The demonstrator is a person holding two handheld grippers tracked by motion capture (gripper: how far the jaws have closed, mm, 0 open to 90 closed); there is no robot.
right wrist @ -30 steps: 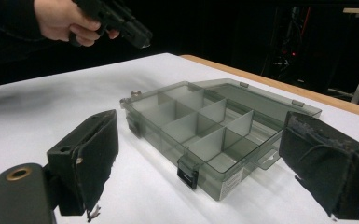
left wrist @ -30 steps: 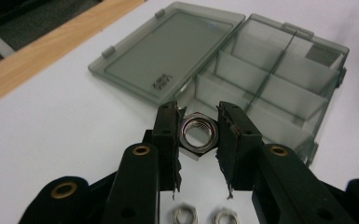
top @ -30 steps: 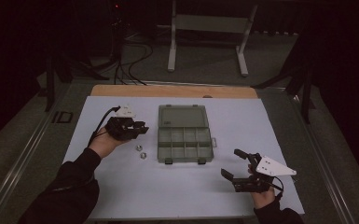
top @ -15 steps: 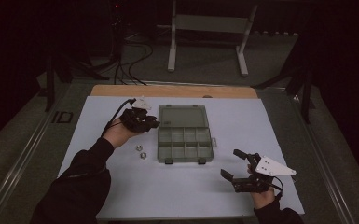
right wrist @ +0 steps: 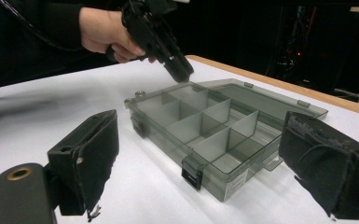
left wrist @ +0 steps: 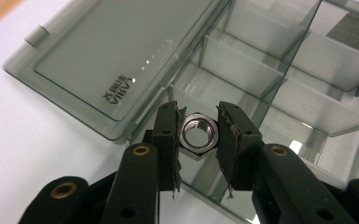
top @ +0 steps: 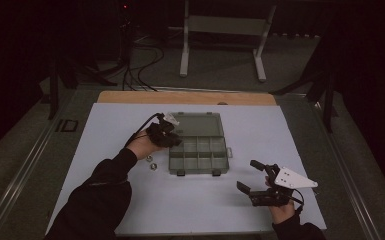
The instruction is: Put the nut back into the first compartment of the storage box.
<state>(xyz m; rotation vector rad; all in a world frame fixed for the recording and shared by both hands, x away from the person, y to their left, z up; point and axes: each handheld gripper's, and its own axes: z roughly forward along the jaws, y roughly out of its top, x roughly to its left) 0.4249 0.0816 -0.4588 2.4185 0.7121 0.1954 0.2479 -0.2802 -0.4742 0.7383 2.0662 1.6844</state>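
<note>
The left hand-held gripper (left wrist: 199, 135) is clenched on one steel hex nut (left wrist: 198, 133), its two black jaws pressing the nut's opposite flats. It hangs over the near-left corner compartment of the grey transparent organizer box (top: 198, 152), just beside the hinge edge where the lid (left wrist: 121, 56) lies folded flat on the tabletop (top: 305, 140). In the right gripper view this gripper points steeply down at the box's far corner.

The right hand-held gripper (top: 252, 176) is released, its two padded jaws spread wide with nothing between them; it rests well apart from the box, near the tabletop's front right edge.

Counted: one box with one open lid. Its tray is split by dividers into two rows of four compartments, eight as far as the high view lets me count. Two more nuts (top: 151, 163) lie loose on the white tabletop, just beside the box's left side, near the left hand (top: 142, 145). So three nuts in all.

Writing: a short raised mark is moulded into the lid, seen upside down and too unclear to read. A small white label (right wrist: 235, 185) on the box's front wall carries print too small to read.
</note>
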